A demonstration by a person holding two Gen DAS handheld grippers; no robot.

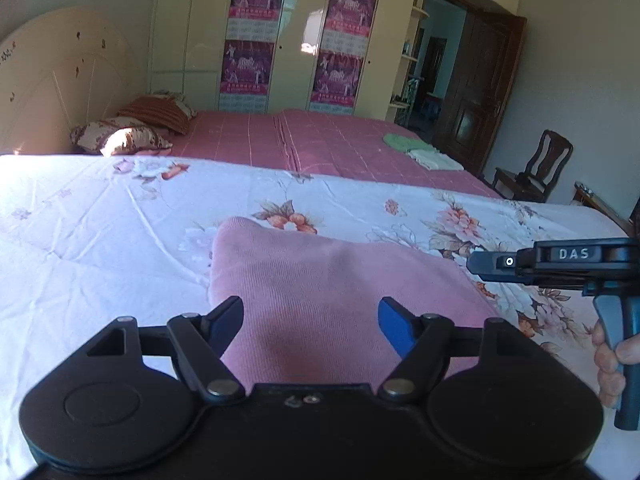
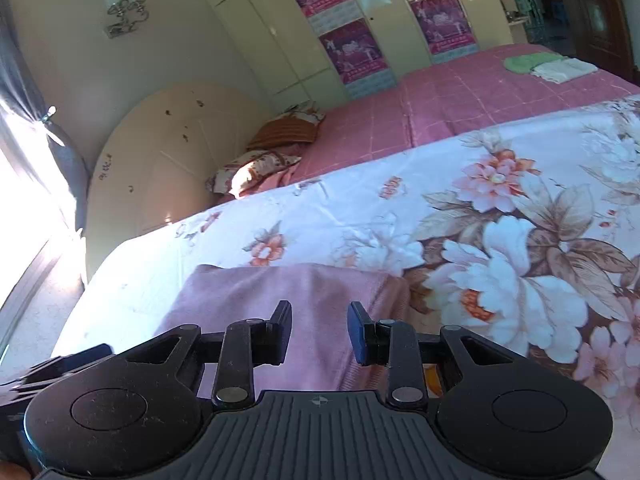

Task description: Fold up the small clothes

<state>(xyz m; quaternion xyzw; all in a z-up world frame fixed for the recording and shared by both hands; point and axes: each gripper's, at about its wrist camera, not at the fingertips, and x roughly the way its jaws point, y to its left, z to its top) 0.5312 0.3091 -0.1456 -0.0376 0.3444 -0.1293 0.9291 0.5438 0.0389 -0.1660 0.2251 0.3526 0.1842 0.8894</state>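
Note:
A pink ribbed garment (image 1: 320, 280) lies flat on the floral bedsheet (image 1: 100, 232); it also shows in the right wrist view (image 2: 288, 292). My left gripper (image 1: 310, 316) is open and empty, held just above the garment's near part. My right gripper (image 2: 320, 328) is open and empty above the garment's near right part; its body shows from the side in the left wrist view (image 1: 560, 260), to the right of the garment.
A folded green cloth (image 1: 402, 141) and a folded white cloth (image 1: 434, 159) lie on the pink bedspread (image 1: 320, 140) beyond. Pillows (image 1: 124, 136) sit by the headboard (image 1: 52, 88). A wardrobe (image 1: 288, 36), a door (image 1: 476, 92) and a wooden chair (image 1: 532, 172) stand behind.

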